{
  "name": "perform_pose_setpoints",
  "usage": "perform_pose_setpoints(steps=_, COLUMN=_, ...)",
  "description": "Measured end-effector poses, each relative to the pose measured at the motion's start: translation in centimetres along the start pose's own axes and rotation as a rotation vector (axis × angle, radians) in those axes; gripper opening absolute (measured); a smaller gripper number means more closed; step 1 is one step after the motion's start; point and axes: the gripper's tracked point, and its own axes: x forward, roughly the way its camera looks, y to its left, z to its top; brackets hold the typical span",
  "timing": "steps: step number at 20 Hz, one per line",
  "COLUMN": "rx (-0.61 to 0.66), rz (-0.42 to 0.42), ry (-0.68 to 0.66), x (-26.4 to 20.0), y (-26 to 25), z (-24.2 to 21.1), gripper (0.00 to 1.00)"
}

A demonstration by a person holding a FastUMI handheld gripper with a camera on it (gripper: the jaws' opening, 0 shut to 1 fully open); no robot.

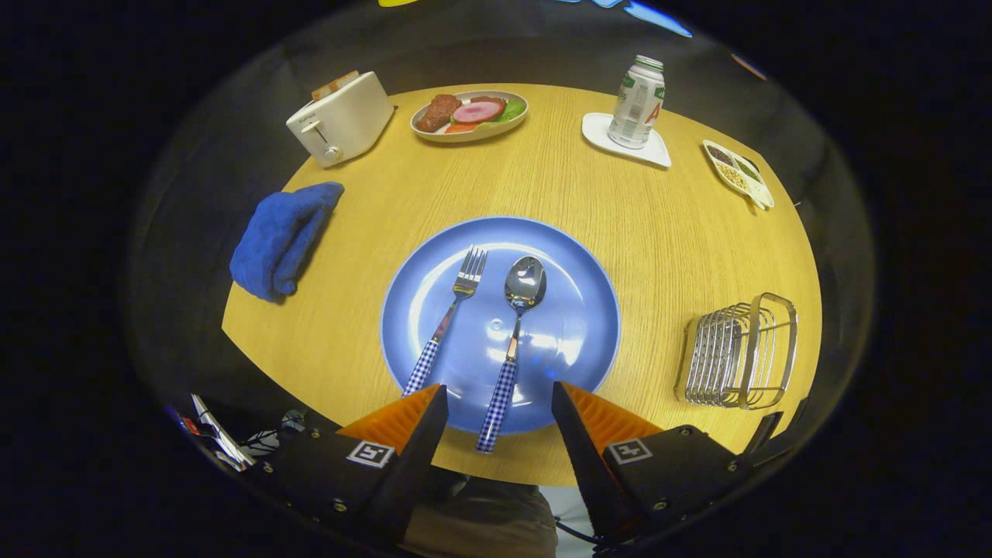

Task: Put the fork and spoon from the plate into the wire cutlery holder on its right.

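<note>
The hand-held gripper (500, 407) hovers wide open and empty, its fingers flanking the spoon (513, 341) handle; fork (449, 318) alongside on the blue plate (589, 310).

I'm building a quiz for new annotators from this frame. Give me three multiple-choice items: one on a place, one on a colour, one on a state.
1. Where does the spoon lie?
A. In the wire cutlery holder
B. On the blue plate, right of the fork
C. On the blue towel

2. What colour is the checked pattern on the fork handle?
A. Red and white
B. Green and white
C. Blue and white

3. What state is the claw in?
A. Open, holding nothing
B. Shut on the spoon
C. Shut on the fork

Answers:
1. B: both utensils rest on the blue plate, the spoon to the fork's right.
2. C: the handle shows blue and white checks.
3. A: the orange fingers stand apart, with only the spoon handle's end between them, untouched; the wire cutlery holder holds no cutlery.
</note>
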Motion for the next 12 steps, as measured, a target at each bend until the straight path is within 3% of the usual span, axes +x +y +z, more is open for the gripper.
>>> perform_pose_setpoints(steps=3, rx=0.007, rz=-0.004, ry=0.03, x=1.2, y=-0.1, z=-0.5, gripper=0.85)
perform_pose_setpoints(steps=4, rx=0.011, rz=-0.014, ry=0.042, x=1.6, y=-0.3, z=-0.6, gripper=0.79)
perform_pose_setpoints(steps=5, rx=0.011, rz=-0.022, ry=0.055, x=2.1, y=-0.5, z=-0.9, gripper=0.66)
perform_pose_setpoints(steps=8, rx=0.031, rz=-0.04, ry=0.082, x=3.2, y=-0.9, z=-1.2, gripper=0.67)
perform_pose_setpoints(steps=10, rx=0.018, rz=-0.059, ry=0.107, x=3.7, y=-1.4, z=-1.7, gripper=0.26)
perform_pose_setpoints(steps=12, rx=0.006, rz=-0.085, ry=0.136, x=4.9, y=-2.0, z=-2.8, gripper=0.26)
